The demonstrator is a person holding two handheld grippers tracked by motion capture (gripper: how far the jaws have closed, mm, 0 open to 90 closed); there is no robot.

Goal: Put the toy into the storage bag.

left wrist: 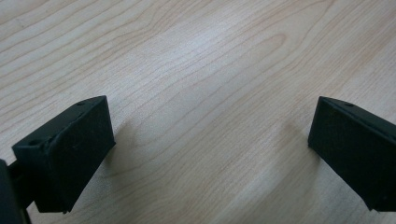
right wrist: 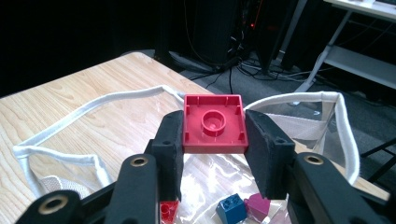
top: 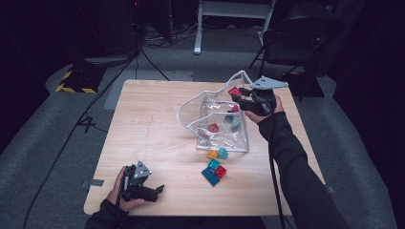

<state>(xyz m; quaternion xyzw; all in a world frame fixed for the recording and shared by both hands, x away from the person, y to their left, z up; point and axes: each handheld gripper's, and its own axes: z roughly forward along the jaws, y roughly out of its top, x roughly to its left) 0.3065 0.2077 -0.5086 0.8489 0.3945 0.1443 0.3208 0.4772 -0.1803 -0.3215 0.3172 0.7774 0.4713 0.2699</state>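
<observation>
A clear plastic bag (top: 224, 136) with white piping lies on the wooden table (top: 143, 138), its mouth standing open. Inside it are several bricks, among them a red one (top: 213, 127), a blue one (right wrist: 230, 207) and a magenta one (right wrist: 259, 205). My right gripper (top: 237, 95) hangs over the bag's mouth at the far right, shut on a red square brick (right wrist: 214, 123) held hollow side towards its camera. My left gripper (top: 160, 190) rests at the table's near left corner, its jaws wide apart over bare wood (left wrist: 210, 93) with nothing between them.
Loose bricks lie in front of the bag: an orange one (top: 212, 154), a teal one (top: 223, 152), and a blue, teal and red cluster (top: 214, 171). A dark chair (top: 298, 40) and a white frame (top: 229, 14) stand beyond the table's far edge. Cables run over the floor at left.
</observation>
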